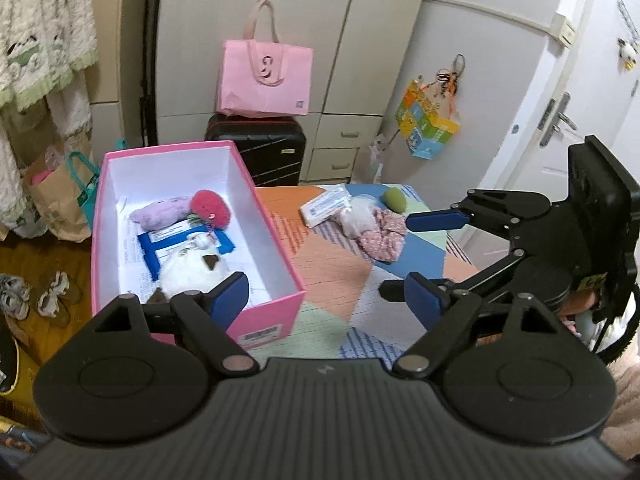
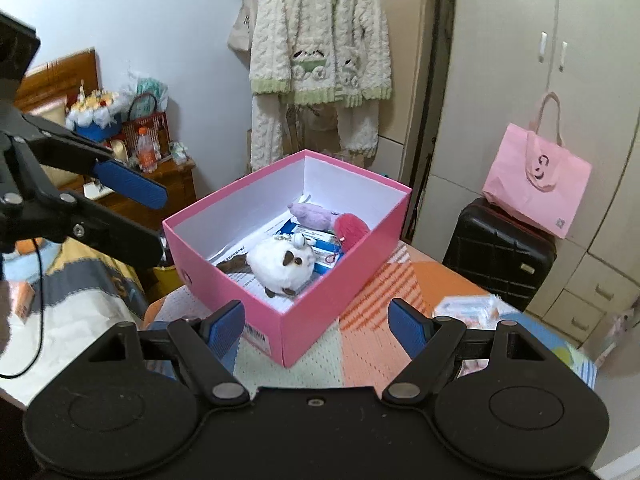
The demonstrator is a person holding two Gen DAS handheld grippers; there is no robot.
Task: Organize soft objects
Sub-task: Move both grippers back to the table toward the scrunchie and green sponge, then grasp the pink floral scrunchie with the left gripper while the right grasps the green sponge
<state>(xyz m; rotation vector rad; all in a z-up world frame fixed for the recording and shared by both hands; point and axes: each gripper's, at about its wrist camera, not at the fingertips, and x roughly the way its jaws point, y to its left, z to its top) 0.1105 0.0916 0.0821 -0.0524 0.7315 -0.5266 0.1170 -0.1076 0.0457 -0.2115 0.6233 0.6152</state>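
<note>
Patchwork table (image 1: pixel 332 264) carries the pink box (image 1: pixel 280 308), white plush (image 1: pixel 188 276) inside. Left gripper (image 1: pixel 320 296) and right gripper (image 2: pixel 316 326) both gape, empty. Remaining floral cloth (image 1: pixel 384 236) lies beyond; advise approaching low, pinching mid-bundle.

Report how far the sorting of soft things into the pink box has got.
Done: the pink box already holds a white plush, a purple plush and a red fuzzy toy.

In hand: nothing; the left gripper and the right gripper are both open and empty.

Left: a white fluffy item, a pink floral scrunchie and a green soft piece lie on the table.
</note>
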